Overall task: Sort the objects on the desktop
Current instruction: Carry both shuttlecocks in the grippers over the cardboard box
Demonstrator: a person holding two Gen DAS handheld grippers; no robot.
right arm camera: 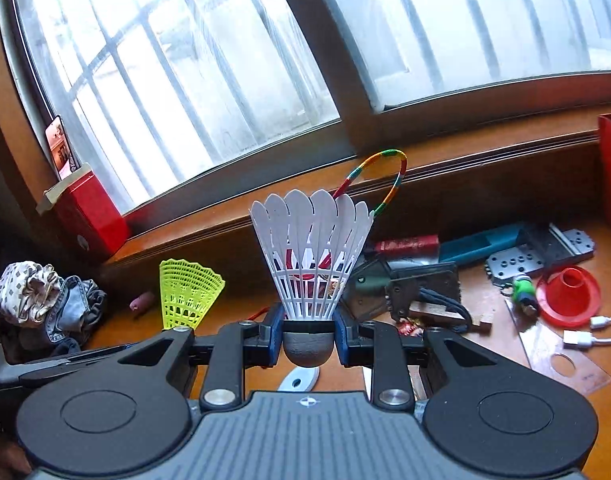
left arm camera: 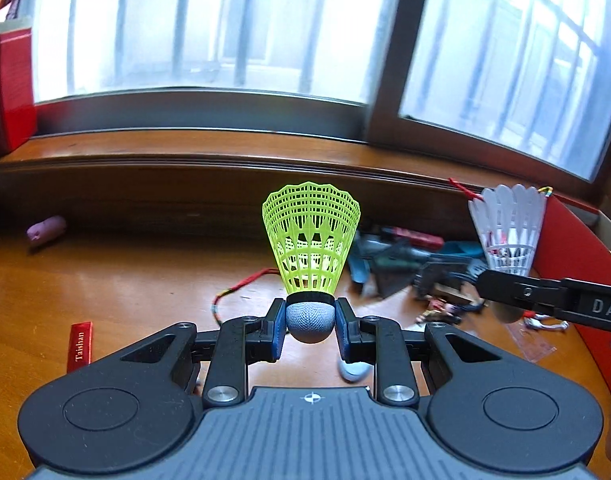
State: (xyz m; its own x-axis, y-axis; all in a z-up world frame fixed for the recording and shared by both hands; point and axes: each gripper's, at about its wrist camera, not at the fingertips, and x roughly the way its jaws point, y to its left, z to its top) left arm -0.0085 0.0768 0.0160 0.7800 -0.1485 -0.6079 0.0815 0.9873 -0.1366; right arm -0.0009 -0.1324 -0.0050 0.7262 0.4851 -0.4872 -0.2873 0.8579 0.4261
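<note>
My left gripper (left arm camera: 310, 322) is shut on the grey cork of a yellow-green shuttlecock (left arm camera: 311, 236), held upright above the wooden desk (left arm camera: 125, 292). My right gripper (right arm camera: 308, 338) is shut on the grey cork of a white shuttlecock (right arm camera: 311, 252), also upright. In the left wrist view the white shuttlecock (left arm camera: 507, 228) and the right gripper's black finger (left arm camera: 545, 294) show at the right. In the right wrist view the yellow-green shuttlecock (right arm camera: 187, 292) shows at the left.
A pile of tools and small toys (right arm camera: 425, 280) lies at the back of the desk under the window sill. A red cone (right arm camera: 567, 296), white USB cables (right arm camera: 597, 330), a braided cord loop (right arm camera: 389, 176), a red box (right arm camera: 87, 216), bundled cloth (right arm camera: 45, 300), a red Taishan strip (left arm camera: 80, 346).
</note>
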